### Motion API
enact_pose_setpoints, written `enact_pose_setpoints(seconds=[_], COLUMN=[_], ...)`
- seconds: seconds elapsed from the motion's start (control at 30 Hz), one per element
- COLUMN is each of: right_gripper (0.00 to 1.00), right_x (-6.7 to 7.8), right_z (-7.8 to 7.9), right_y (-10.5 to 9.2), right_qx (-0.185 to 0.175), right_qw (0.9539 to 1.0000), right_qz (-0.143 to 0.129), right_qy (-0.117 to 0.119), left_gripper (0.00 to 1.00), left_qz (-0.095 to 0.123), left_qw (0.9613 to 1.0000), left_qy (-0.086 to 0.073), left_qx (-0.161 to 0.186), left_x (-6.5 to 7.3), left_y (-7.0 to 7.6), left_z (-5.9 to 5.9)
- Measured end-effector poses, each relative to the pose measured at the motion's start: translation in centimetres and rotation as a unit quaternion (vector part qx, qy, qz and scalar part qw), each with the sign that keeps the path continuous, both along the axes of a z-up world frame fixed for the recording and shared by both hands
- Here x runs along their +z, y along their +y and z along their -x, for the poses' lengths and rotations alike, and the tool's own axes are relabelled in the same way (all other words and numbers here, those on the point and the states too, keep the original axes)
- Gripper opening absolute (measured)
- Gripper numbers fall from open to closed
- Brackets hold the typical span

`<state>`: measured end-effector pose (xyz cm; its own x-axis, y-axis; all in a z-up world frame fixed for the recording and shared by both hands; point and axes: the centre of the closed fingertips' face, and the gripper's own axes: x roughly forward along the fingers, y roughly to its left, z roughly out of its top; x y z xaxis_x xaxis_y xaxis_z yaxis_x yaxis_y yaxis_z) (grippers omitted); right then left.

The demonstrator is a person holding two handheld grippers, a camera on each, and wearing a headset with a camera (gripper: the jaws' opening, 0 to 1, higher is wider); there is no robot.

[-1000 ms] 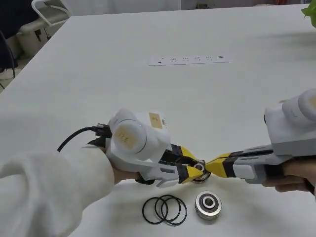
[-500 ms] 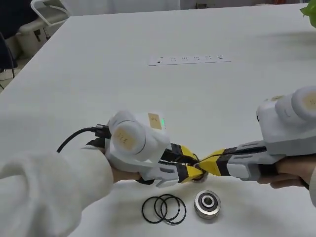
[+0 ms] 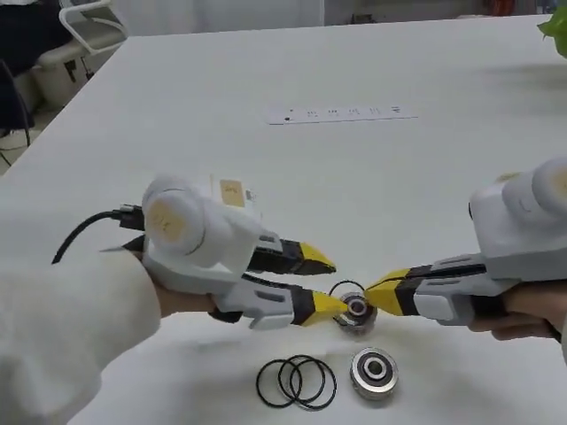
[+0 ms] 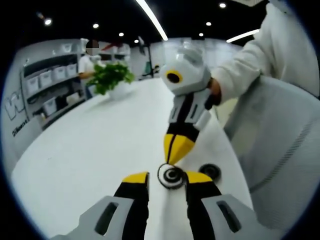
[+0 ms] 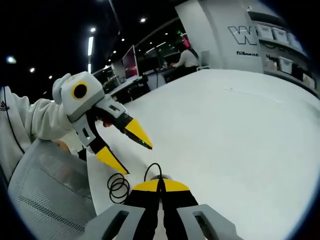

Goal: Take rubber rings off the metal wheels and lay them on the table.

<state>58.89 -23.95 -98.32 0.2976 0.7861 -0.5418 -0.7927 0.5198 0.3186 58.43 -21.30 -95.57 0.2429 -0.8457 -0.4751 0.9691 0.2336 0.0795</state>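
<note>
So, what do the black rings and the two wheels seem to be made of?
The rings look like rubber: thin, matt black loops, lying limp and overlapping. The wheel on the table looks like metal: a silvery, shiny rim with glints around a dark centre. The held wheel in the right gripper looks the same; which metal is unclear.

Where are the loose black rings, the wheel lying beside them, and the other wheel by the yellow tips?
loose rings (image 3: 297, 382): head view, middle of the overlapping loops.
lying wheel (image 3: 374, 370): head view, its centre hub.
other wheel (image 4: 172, 176): left gripper view, its round face.
</note>
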Motion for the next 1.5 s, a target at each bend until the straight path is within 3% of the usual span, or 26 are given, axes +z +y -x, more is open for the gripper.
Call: enact_pose_setpoints(seconds=[0.07,0.2,0.47,0.9,1.0,1.1,1.4,1.5], right_gripper=[0.00,0.00,0.00,0.00,0.00,0.00,0.00,0.00], right_x=[0.4,1.2,2.4,4.5,4.7,4.6,3.0,2.4], right_z=[-0.2,-0.3,-0.2,1.6,2.4,3.7,6.7,7.6], right_y=[-0.1,0.0,0.3,1.3,1.7,2.5,4.1,4.4], right_qx=[-0.004,-0.010,-0.007,0.029,0.042,0.066,0.128,0.144], right_qw=[1.0000,0.9998,0.9995,0.9986,0.9981,0.9972,0.9918,0.9896], right_qz=[-0.004,-0.014,-0.023,-0.030,-0.030,-0.028,-0.004,0.003], right_qy=[-0.004,-0.009,-0.022,-0.033,-0.032,-0.025,-0.005,0.007], left_gripper=[0.32,0.38,0.45,0.62,0.64,0.65,0.71,0.72], left_qz=[-0.005,0.006,0.026,0.022,0.023,0.029,0.024,0.016], left_qw=[0.9998,0.9995,0.9971,0.9943,0.9931,0.9920,0.9868,0.9832], left_qy=[-0.013,-0.018,-0.041,-0.050,-0.052,-0.041,-0.020,-0.019], left_qx=[0.010,0.027,0.059,0.092,0.102,0.116,0.159,0.181], left_x=[0.5,1.8,4.4,5.7,5.7,5.1,2.7,2.0], left_y=[1.2,2.7,5.3,9.2,10.1,10.8,13.2,14.1], left_z=[-0.2,0.0,1.0,3.6,4.3,5.2,7.4,7.8])
